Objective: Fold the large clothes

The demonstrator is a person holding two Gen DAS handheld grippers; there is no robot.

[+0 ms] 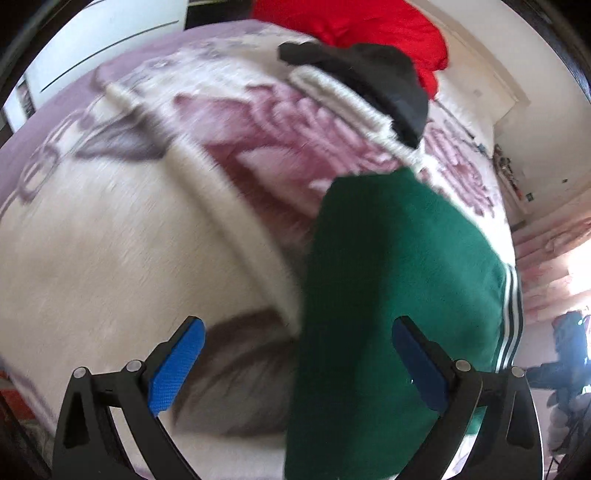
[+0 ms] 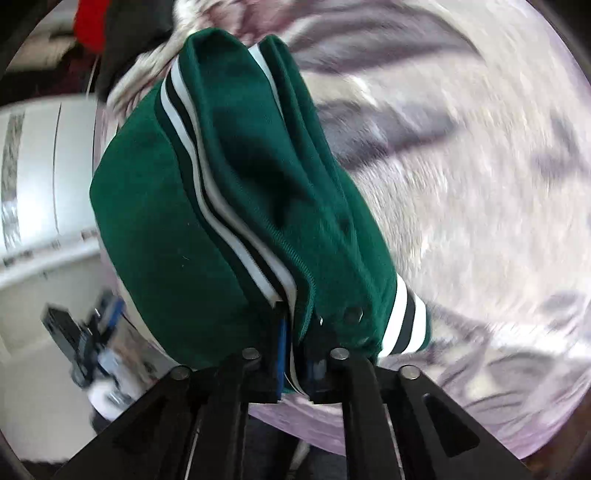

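The left tool (image 1: pixel 297 349) hangs over the bed with its two blue-padded fingers (image 1: pixel 177 371) spread wide apart and nothing between them. Below it and out to its left lies the bed's plush cream blanket with a mauve and grey flower pattern (image 1: pixel 110 258), and a thick cream fold of that blanket runs diagonally away ahead of the tool. Ahead of it, towards the far side of the bed, a dark grey garment (image 1: pixel 380 85) lies crumpled on a cream ribbed knit (image 1: pixel 343 96), and beyond those sits a bright red cushion (image 1: pixel 369 26). To the tool's right, a folded dark green fleece jacket with black-and-white striped trim (image 1: pixel 391 295) rests on the blanket, its near end reaching in under the right-hand finger.

The right tool (image 2: pixel 295 363) is closed tight on that same jacket (image 2: pixel 207 206), pinching the layered striped edge between its blue pads. The garment bulks up directly ahead of the tool, doubled over on itself, with a striped cuff (image 2: pixel 406 321) just to the tool's right and a dark snap button (image 2: pixel 352 314) beside it. The blanket (image 2: pixel 461 221) spreads out right of the jacket, blurred. Whether the bundle is lifted clear of the bed here I cannot tell.
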